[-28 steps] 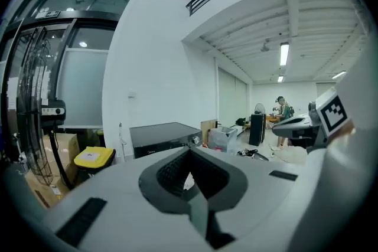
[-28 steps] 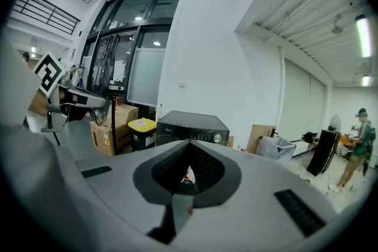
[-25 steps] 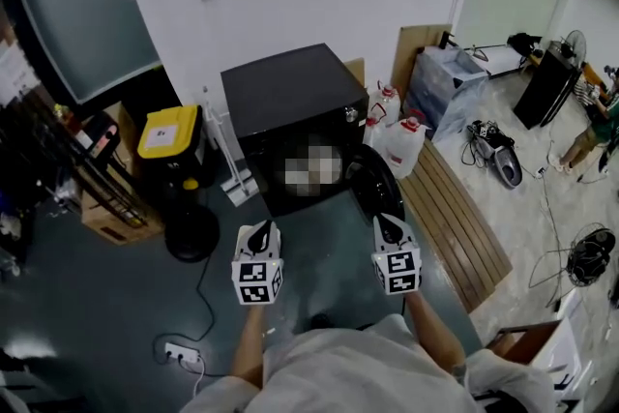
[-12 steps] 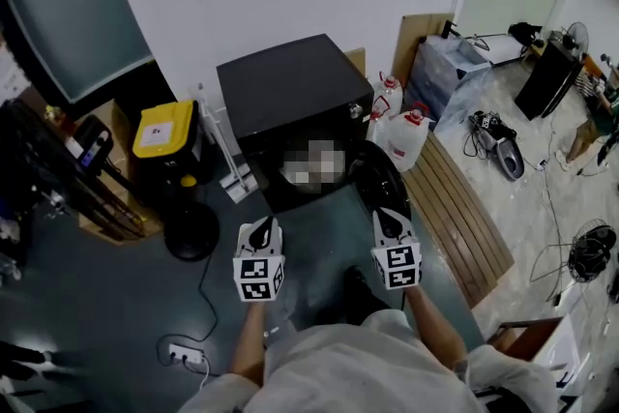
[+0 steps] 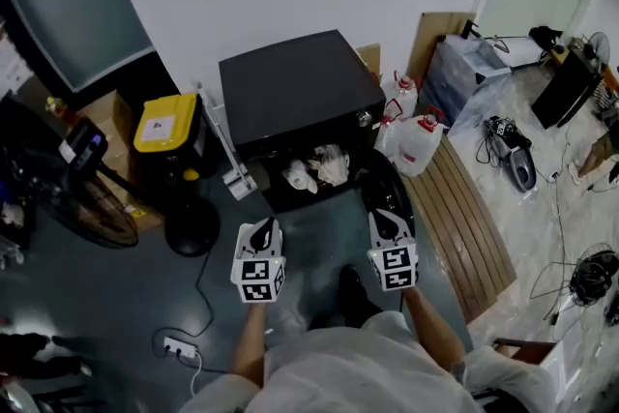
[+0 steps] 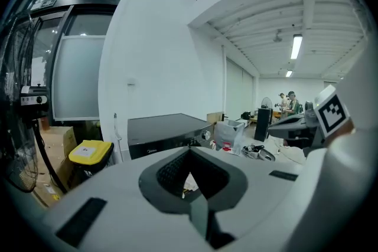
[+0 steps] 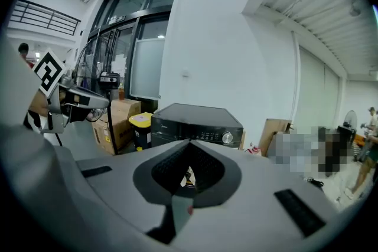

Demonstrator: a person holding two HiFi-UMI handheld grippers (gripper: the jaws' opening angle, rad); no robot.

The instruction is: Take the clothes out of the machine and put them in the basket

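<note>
Machine (image 5: 300,92) (black, front-loading) stands against the white wall, its round door (image 5: 389,193) swung open on the right; white clothes (image 5: 327,166) lie crumpled inside its front opening; left hand-held gripper (image 5: 259,227) and right hand-held gripper (image 5: 387,220) hang near the opening, jaws together, holding nothing.

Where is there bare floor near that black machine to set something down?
Bare: the floor strip before the machine, and the wide floor left of the power strip. Crowded: yellow-lidded bin and fan base at its left, jugs and open door at right.
</note>
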